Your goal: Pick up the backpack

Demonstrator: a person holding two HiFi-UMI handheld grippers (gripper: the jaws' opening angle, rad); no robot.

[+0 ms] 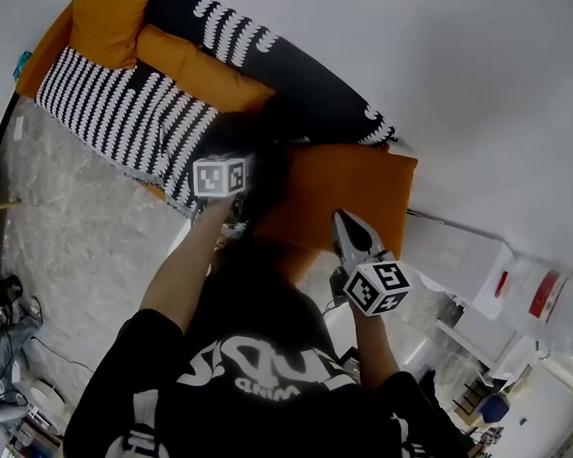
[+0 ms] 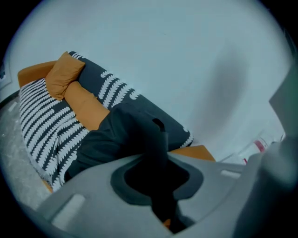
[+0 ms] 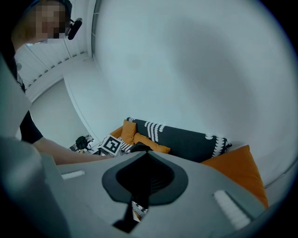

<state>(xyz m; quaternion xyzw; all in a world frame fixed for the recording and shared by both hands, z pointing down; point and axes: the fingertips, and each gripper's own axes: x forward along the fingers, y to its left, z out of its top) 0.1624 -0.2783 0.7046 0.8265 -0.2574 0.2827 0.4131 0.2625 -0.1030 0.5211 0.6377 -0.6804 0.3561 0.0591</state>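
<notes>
A black backpack (image 1: 265,144) lies on the sofa against its dark backrest. In the left gripper view the backpack (image 2: 111,135) fills the middle, and a black strap (image 2: 160,137) from its top runs down between the jaws. My left gripper (image 2: 160,155) is shut on that strap; its marker cube (image 1: 219,176) sits right at the bag's near side. My right gripper (image 1: 345,221) hovers over the orange cushion to the right of the bag, jaws shut with nothing between them. In the right gripper view the backpack (image 3: 139,148) shows small, beyond the gripper (image 3: 145,155).
The sofa (image 1: 113,107) has a black-and-white patterned cover, an orange pillow (image 1: 106,28) at its far end and a large orange cushion (image 1: 360,188) at the near end. White boxes (image 1: 461,255) stand at the right. Cables and clutter (image 1: 8,308) lie on the floor at the left.
</notes>
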